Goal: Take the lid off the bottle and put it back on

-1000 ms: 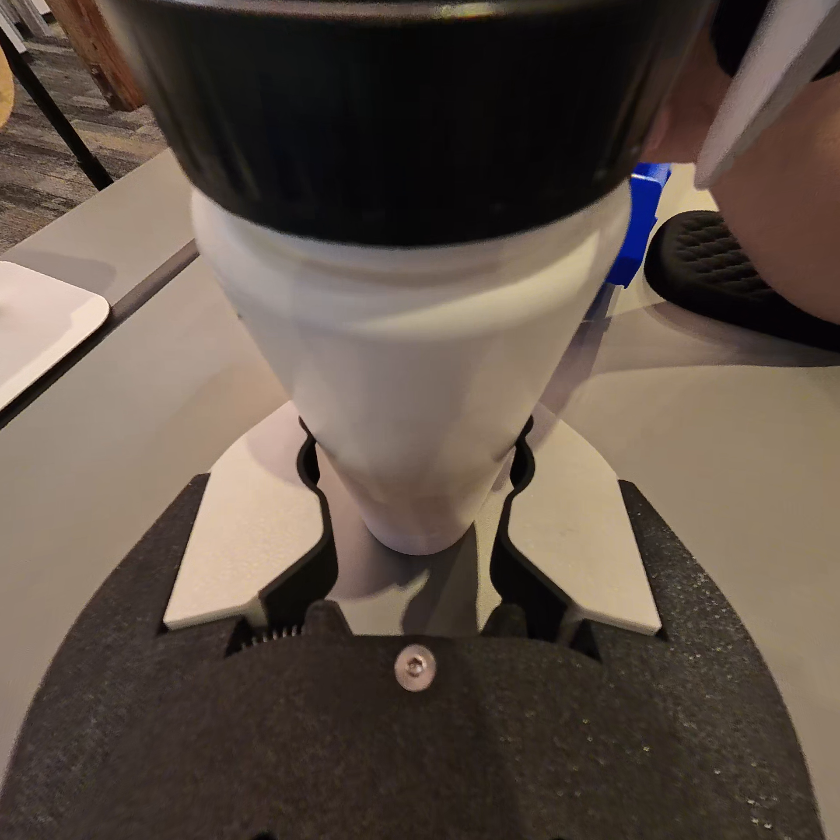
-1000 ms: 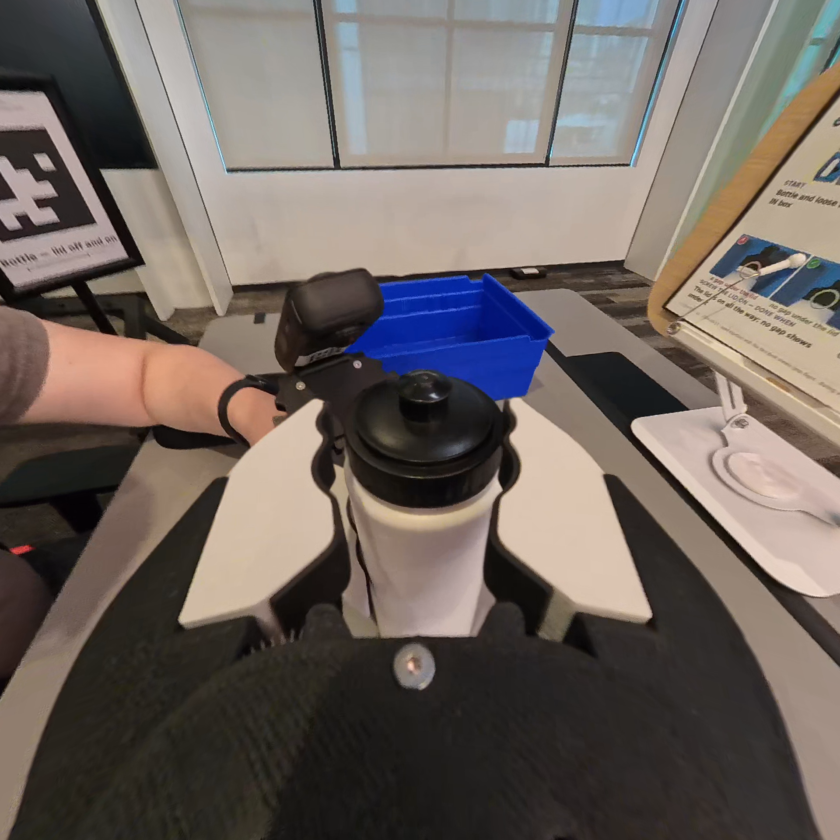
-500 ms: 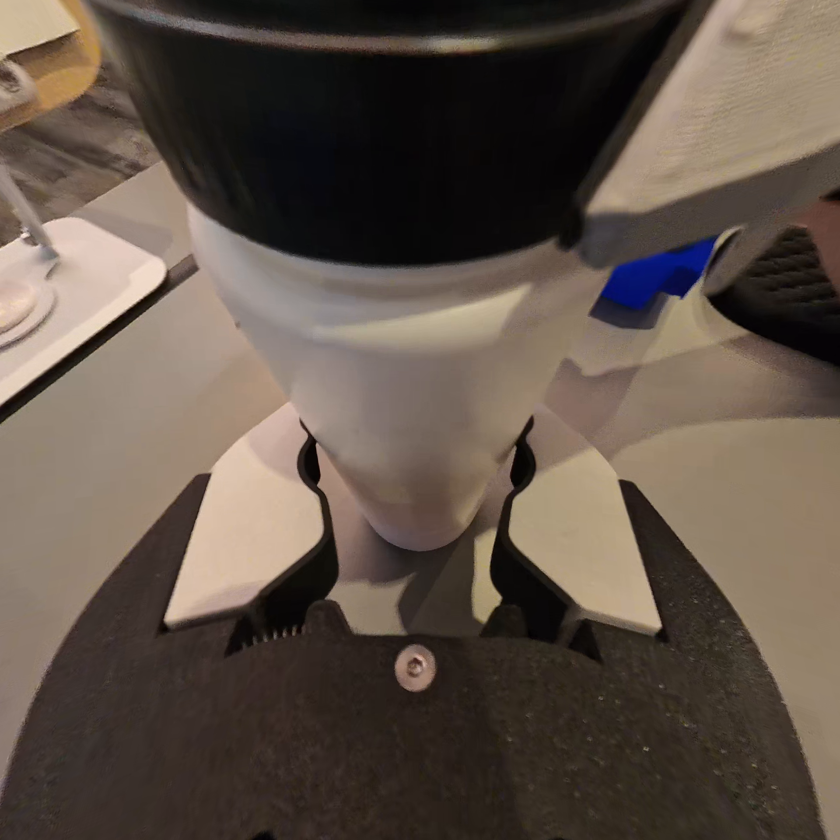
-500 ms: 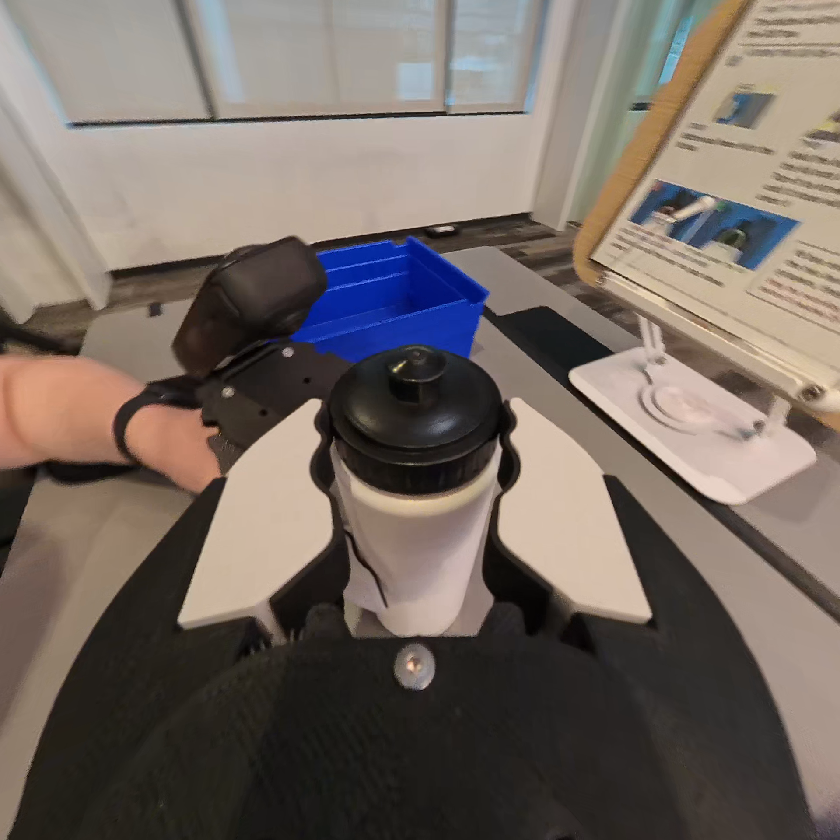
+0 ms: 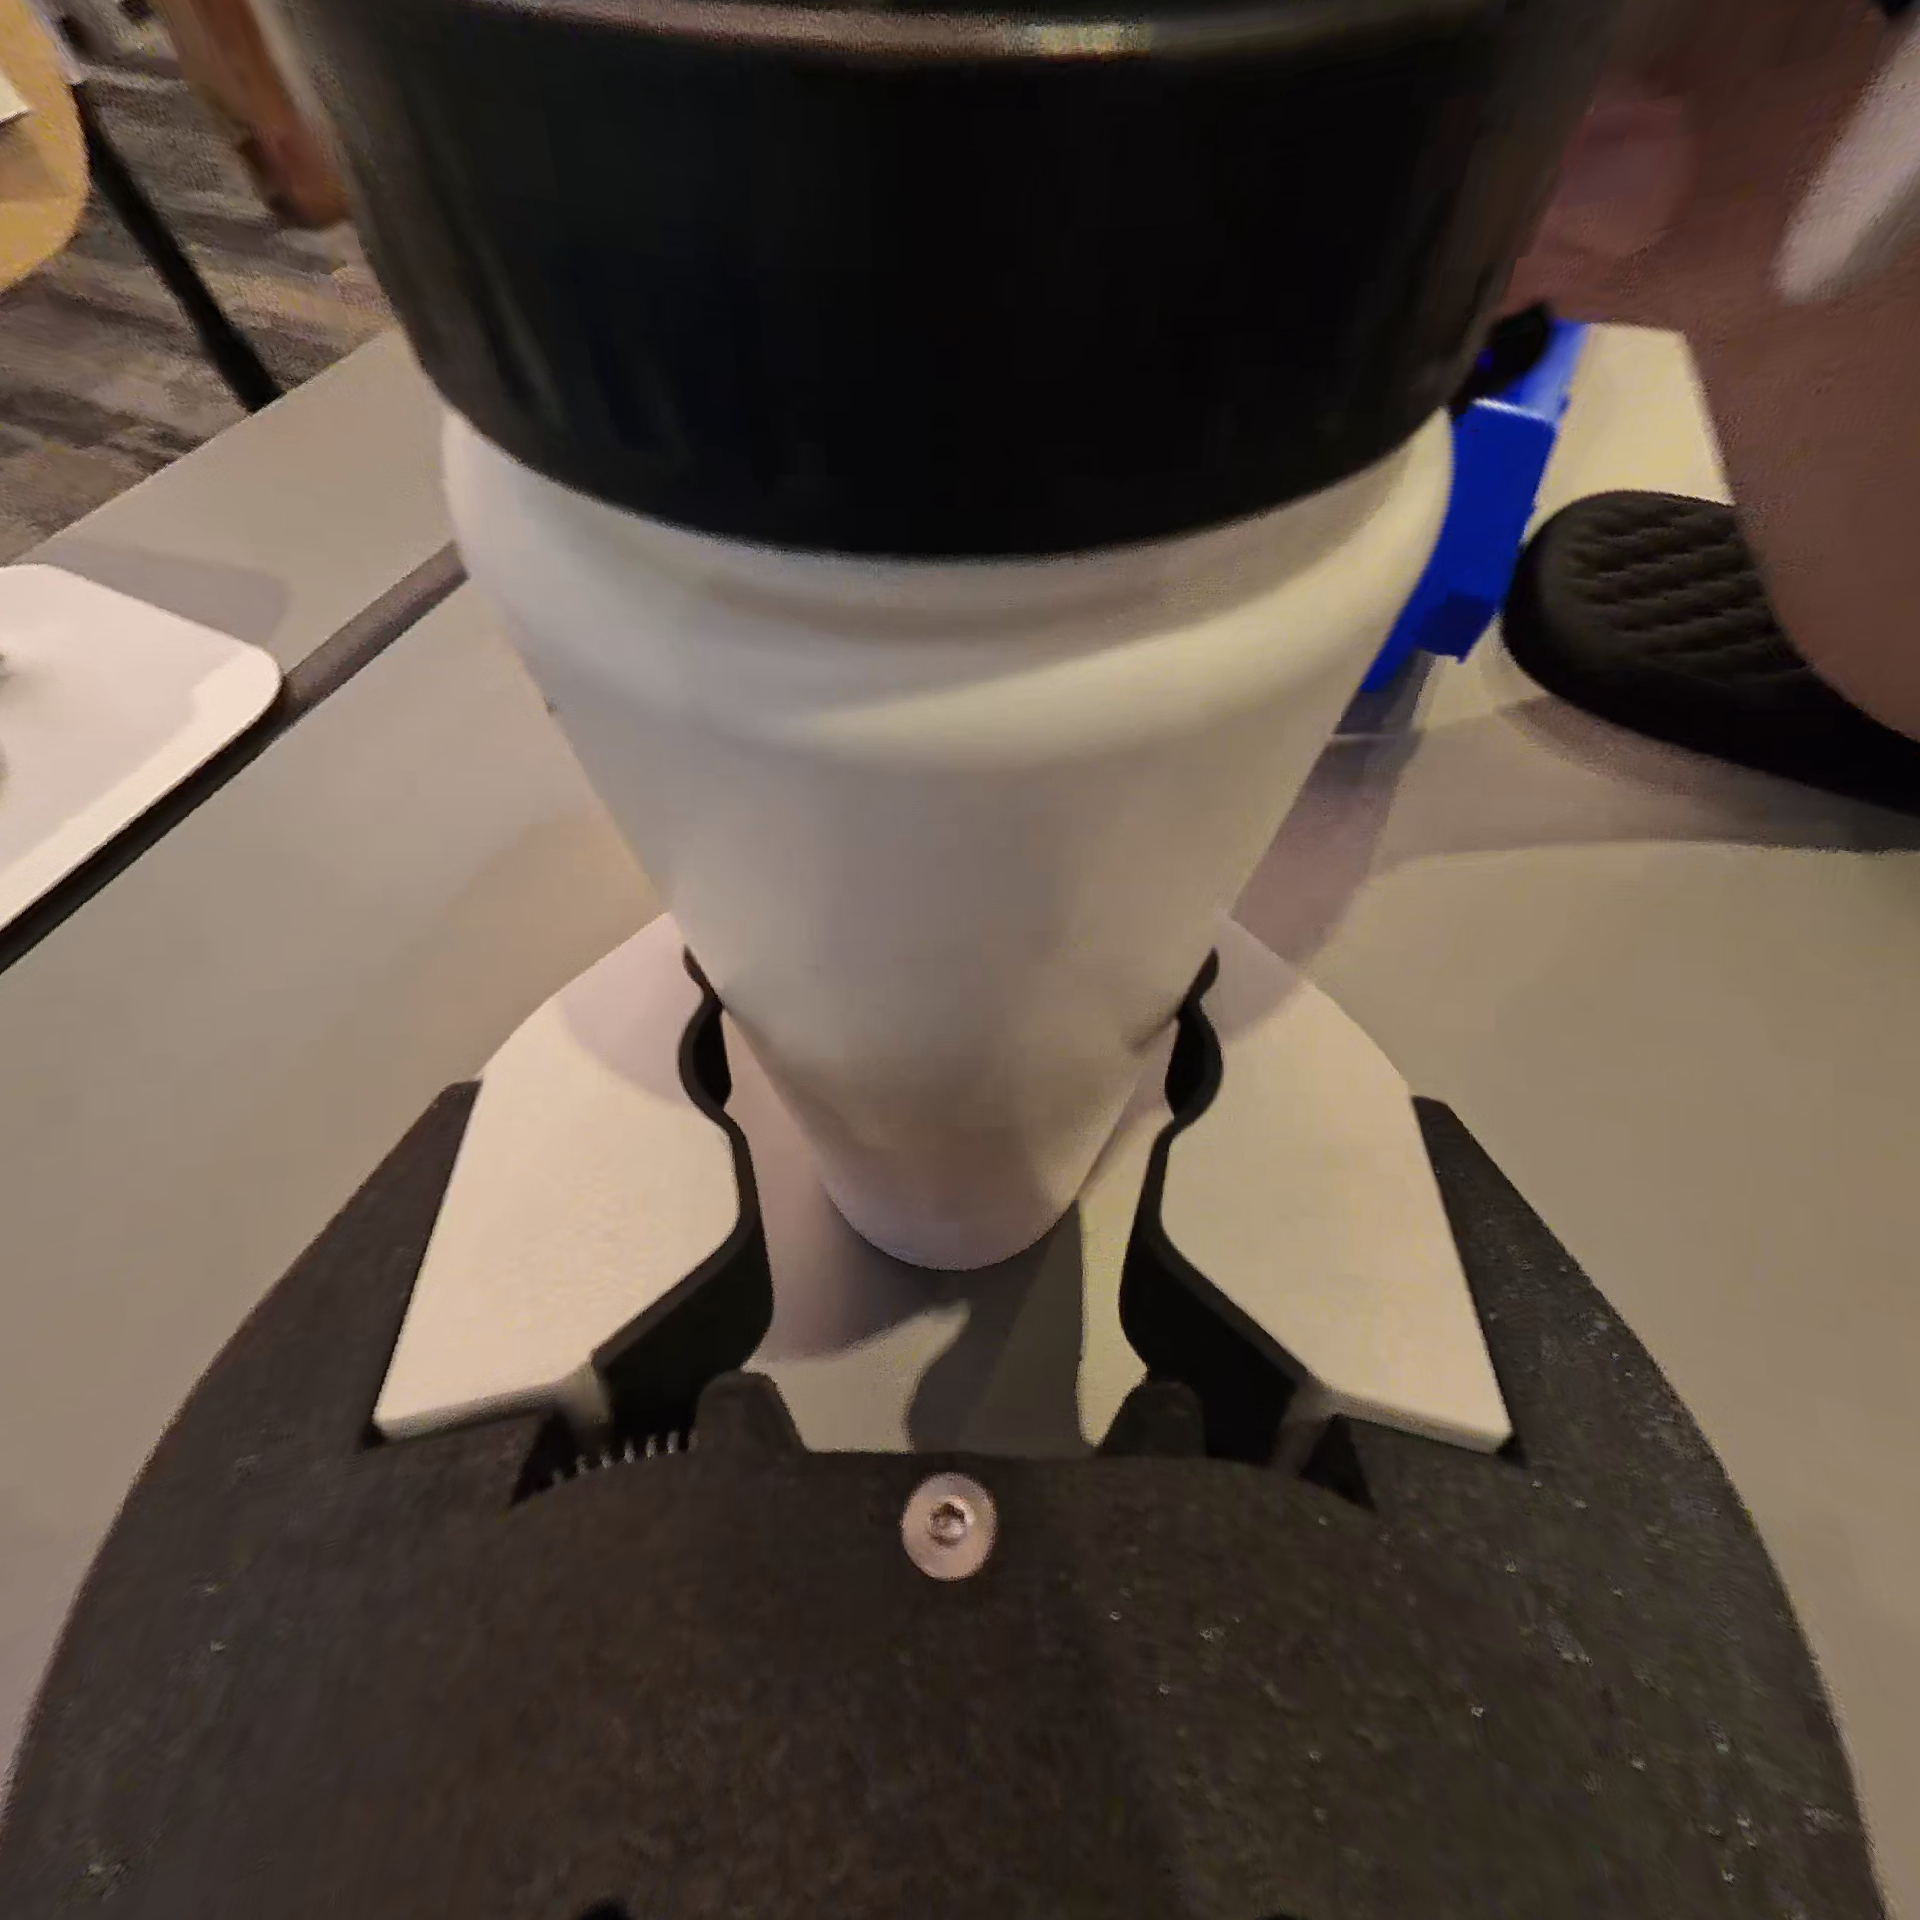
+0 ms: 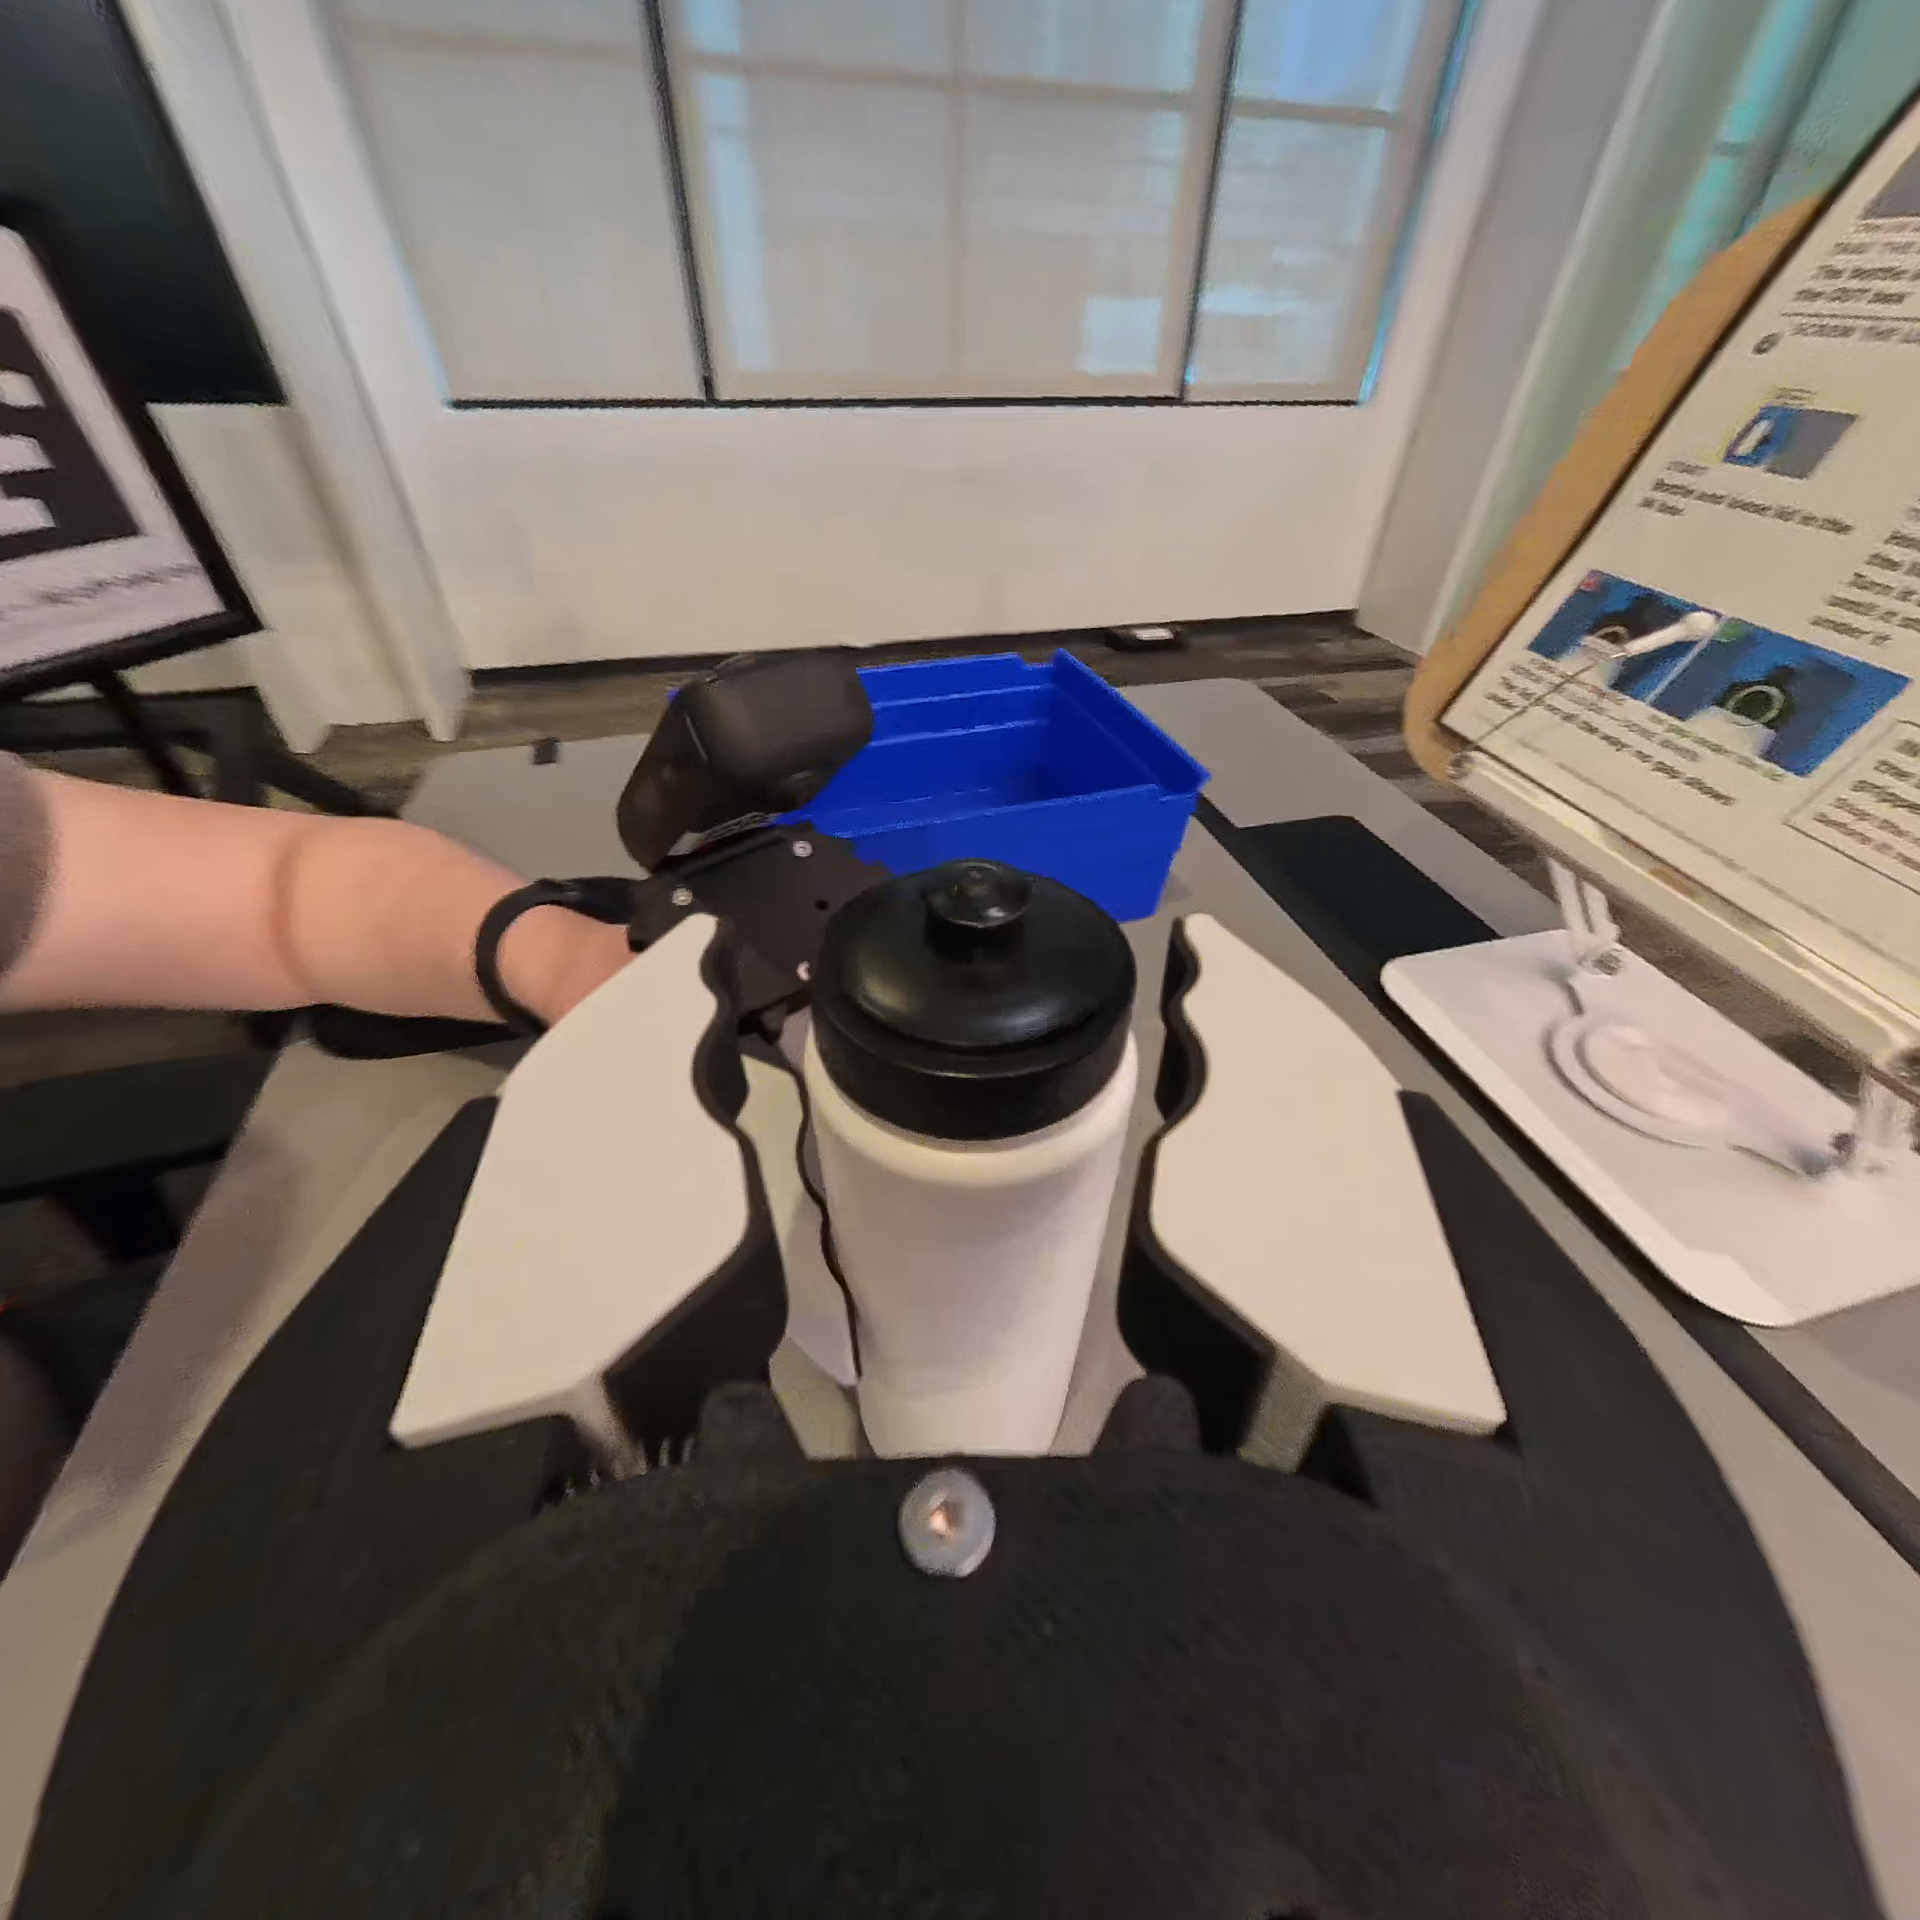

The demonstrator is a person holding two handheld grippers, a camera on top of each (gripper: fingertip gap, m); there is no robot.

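My left claw (image 5: 951, 997) clamped the white bottle (image 5: 935, 831), while my right claw (image 6: 961, 997) stood released around its black lid (image 6: 971, 1013).

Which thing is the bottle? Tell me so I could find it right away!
Look at the grey table in front of the big windows. Nearer than the blue bin stands the bottle, upright between the right gripper's white fingers. It is the only tall white thing there, and it wears a round black lid with a little knob on top.
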